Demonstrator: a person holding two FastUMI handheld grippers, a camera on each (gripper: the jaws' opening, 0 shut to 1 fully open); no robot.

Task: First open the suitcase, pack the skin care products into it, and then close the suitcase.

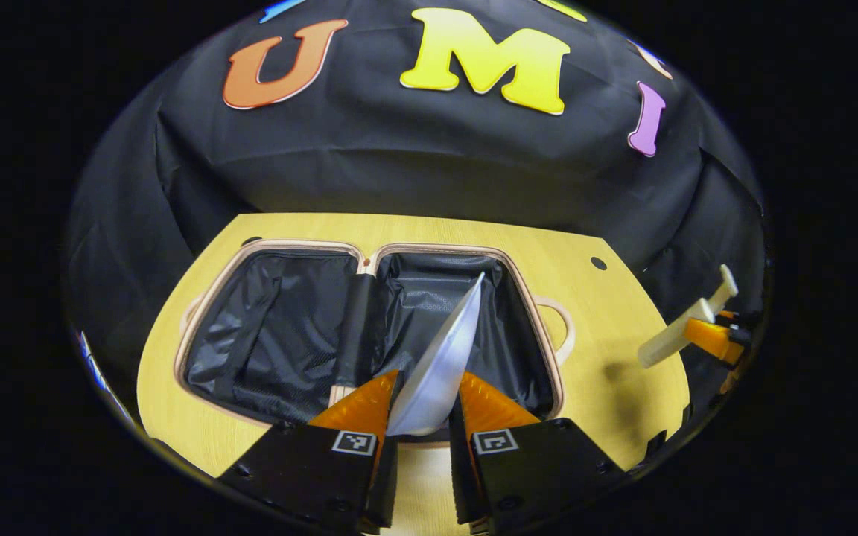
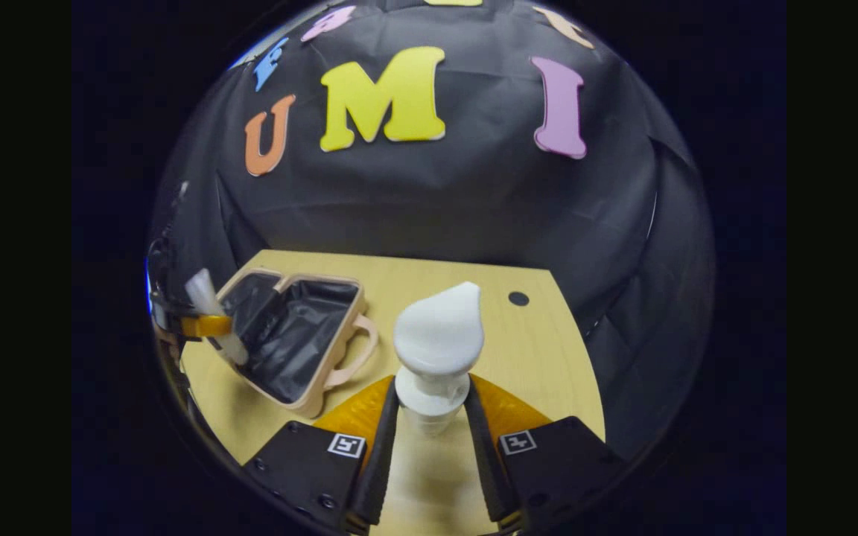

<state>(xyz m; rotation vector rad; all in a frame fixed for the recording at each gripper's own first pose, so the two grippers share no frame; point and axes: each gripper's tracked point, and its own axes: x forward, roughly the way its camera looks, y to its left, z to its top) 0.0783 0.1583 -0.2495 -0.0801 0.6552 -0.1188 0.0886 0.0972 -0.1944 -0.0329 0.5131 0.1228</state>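
With the suitcase [image 1: 369, 327] lying open at twelve o'clock, the left gripper [image 1: 423, 406] pinches a silvery tube [image 1: 440, 357] above it for dropping in, while the right gripper [image 2: 429, 406] clamps a pump bottle [image 2: 438, 350], ready to follow.

The suitcase [image 1: 369, 327] lies open flat on the bench [image 1: 608, 357], both black-lined halves bare. Bare bench surface runs to its right. A silver tube [image 1: 440, 357] rises over the right half; the other hand-held gripper [image 1: 727, 339] hovers well off right.
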